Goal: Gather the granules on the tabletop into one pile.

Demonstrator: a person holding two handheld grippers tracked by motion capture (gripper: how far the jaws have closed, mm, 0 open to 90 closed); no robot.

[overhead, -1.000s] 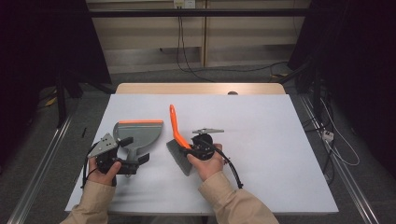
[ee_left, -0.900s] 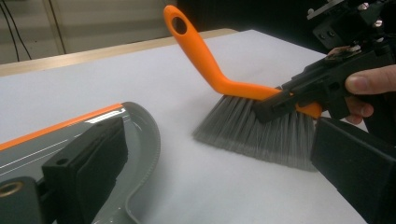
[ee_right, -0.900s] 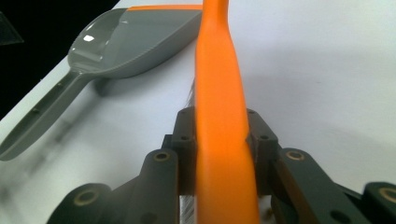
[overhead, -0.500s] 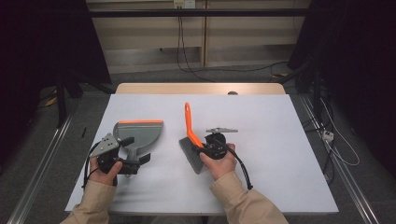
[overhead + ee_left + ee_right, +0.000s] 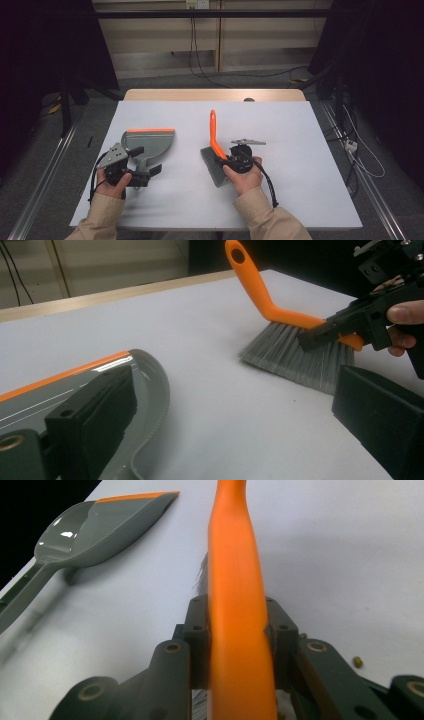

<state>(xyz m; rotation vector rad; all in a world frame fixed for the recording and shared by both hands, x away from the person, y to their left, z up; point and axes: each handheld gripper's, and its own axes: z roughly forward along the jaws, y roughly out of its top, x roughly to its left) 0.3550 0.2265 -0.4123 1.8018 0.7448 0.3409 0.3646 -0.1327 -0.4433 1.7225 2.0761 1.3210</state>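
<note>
- So, high view first: white worktop (image 5: 300, 150) with a grey dustpan (image 5: 150, 145) on the left side, its orange edge pointing away from the person, and a hand brush (image 5: 216, 155) near the middle. The right tool (image 5: 235, 161) is clamped on the brush where the orange handle meets the grey bristles, with the handle sticking up and away. The left tool (image 5: 145, 167) sits at the dustpan's handle end, jaws spread, with the handle roughly between them; can't tell from up here if anything touches.
- No brand, label or writing that I can read on anything, in any view.
- Left gripper view: the two black jaws stand wide apart, one over the dustpan (image 5: 145, 375) rim, the other off on the bare worktop (image 5: 210, 340), gripping nothing. You also get the brush (image 5: 295, 347) side-on, bristles resting on the surface and the hanging hole in the handle tip, which the high view is too small to show. The right tool (image 5: 320, 332) pinches just above the bristles.
- Right gripper view: the orange handle (image 5: 237, 605) runs straight up between the jaws, pads pressed on both sides. Small dark crumbs (image 5: 357, 661) lie on the worktop at right. The dustpan (image 5: 100, 525) lies off to the upper left, well apart from the brush.
</note>
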